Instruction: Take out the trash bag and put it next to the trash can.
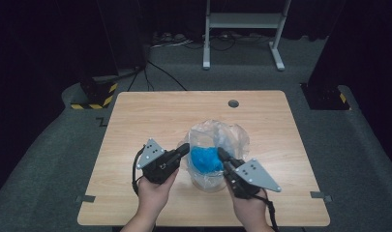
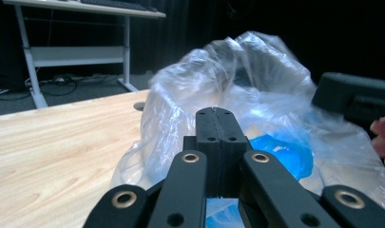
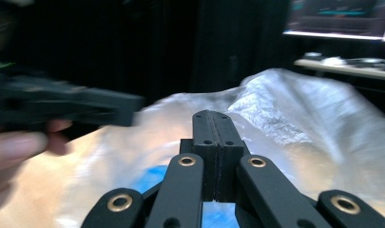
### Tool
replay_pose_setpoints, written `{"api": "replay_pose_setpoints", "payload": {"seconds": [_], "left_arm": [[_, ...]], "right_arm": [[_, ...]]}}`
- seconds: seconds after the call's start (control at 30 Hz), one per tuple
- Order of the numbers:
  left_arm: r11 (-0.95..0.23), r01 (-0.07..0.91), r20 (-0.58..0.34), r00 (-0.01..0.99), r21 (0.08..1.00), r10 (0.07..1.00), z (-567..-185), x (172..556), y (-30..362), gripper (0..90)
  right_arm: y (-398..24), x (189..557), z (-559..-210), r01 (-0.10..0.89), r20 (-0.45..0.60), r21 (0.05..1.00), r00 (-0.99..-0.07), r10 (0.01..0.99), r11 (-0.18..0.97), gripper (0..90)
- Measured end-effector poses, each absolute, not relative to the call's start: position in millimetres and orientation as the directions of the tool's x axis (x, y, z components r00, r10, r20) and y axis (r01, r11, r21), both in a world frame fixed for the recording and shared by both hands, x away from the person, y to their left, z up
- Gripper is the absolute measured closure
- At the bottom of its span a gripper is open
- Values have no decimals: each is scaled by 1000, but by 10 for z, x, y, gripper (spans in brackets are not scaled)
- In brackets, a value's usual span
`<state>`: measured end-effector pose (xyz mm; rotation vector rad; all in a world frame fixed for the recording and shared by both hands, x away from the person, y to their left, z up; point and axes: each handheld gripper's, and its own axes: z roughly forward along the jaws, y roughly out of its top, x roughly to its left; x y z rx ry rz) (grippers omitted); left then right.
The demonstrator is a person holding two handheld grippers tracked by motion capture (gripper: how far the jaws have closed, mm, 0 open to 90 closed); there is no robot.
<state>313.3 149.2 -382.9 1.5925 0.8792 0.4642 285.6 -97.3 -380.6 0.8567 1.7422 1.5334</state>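
A clear plastic bag (image 1: 222, 133) stands open on the wooden table (image 1: 150, 116), with a crumpled blue item (image 1: 206, 159) inside it. My left gripper (image 1: 185, 148) touches the bag's left side with its jaws pressed together. From the right, my right gripper (image 1: 220, 152) reaches over the bag's near edge, jaws also together. In the left gripper view the shut jaws (image 2: 214, 113) point at the bag (image 2: 256, 71) and the blue item (image 2: 285, 154). The right gripper view is blurred; its shut jaws (image 3: 212, 116) sit against the bag (image 3: 313, 109). Whether either pinches film I cannot tell.
A round cable hole (image 1: 233, 103) sits near the table's far edge. Beyond the table stand a white metal frame (image 1: 242, 21) and a base with yellow-black tape (image 1: 94, 94), with cables on the grey floor.
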Motion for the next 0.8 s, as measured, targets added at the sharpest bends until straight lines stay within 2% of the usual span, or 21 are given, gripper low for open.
{"api": "replay_pose_setpoints", "payload": {"seconds": [0.1,0.27,0.33,0.4,0.43,0.47,0.53,0.57,0.6,0.7,0.8], "left_arm": [[-22,307,-188,634,951,750,-3879,3128,1513,897],[-25,324,-197,632,946,749,-3910,3115,1518,893],[-31,322,-191,633,946,751,-3907,3103,1523,861],[-15,317,-197,625,948,755,-3887,3090,1555,799],[11,315,-214,617,949,757,-3868,3083,1595,799],[44,317,-239,610,948,755,-3855,3080,1632,750],[122,347,-322,608,930,725,-3849,3099,1716,613],[132,361,-340,610,923,716,-3854,3113,1729,516],[140,373,-356,610,917,708,-3862,3123,1733,516],[96,428,-363,602,898,711,-3944,3189,1658,416],[78,477,-383,586,875,714,-4033,3231,1596,442]], "right_arm": [[-652,2823,-3931,81,-81,981,-649,756,174,900],[-468,2811,-4048,100,-99,967,-696,711,233,900],[-415,2807,-4094,102,-107,962,-709,698,251,900],[-389,2817,-4130,109,-108,959,-714,691,263,900],[-382,2826,-4147,111,-109,957,-716,689,267,900],[-376,2836,-4164,119,-104,956,-718,689,269,900],[-373,2846,-4180,119,-107,955,-717,689,272,900],[-376,2849,-4182,118,-107,955,-717,688,272,900],[-376,2849,-4182,118,-107,955,-717,688,272,900],[-379,2848,-4189,112,-110,956,-718,687,270,900],[-384,2846,-4192,113,-106,957,-721,685,267,900]]}}
